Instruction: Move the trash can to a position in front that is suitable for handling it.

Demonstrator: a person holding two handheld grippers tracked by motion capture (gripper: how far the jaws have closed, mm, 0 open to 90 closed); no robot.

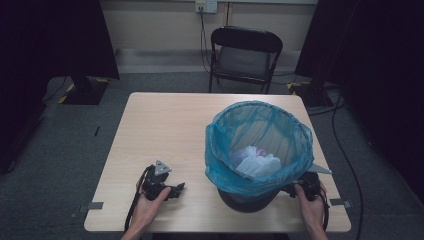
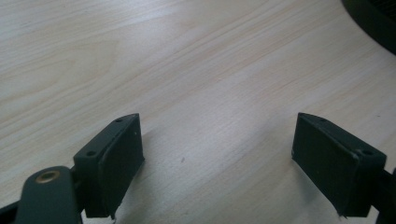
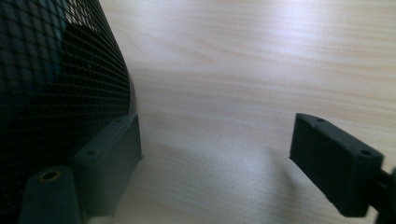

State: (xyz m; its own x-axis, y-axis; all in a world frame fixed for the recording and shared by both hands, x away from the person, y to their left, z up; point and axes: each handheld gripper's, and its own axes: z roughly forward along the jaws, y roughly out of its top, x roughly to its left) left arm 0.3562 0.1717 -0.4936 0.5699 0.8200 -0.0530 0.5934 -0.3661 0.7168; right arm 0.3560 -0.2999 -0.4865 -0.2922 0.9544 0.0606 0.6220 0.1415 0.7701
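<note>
On the near right part of the tabletop (image 1: 165,120), seen from the high view, stands a black mesh bin (image 1: 247,199) lined with a blue plastic bag (image 1: 257,137) whose edge is folded down over the rim. Crumpled white waste (image 1: 255,162) lies inside. The bag looks thin, soft and slippery, likely to tear if dragged; the bin looks light and stiff, so it may slide or tip when the liner is pulled. The folded edge at the rim is probably the best place to pinch. The left gripper (image 1: 175,189) rests on the tabletop left of the bin, and the right gripper (image 1: 290,189) sits close against the bin's near right side. A black folding chair (image 1: 245,55) stands beyond the far edge.

From the left gripper view, the fingers (image 2: 114,161) stand wide apart over bare wood with nothing between them; the bin's dark base shows at the upper right corner.

From the right gripper view, the fingers (image 3: 109,161) are likewise spread wide and empty, one right beside the mesh wall (image 3: 60,93), though I cannot tell whether it touches.

No brand, label or writing is legible anywhere.
</note>
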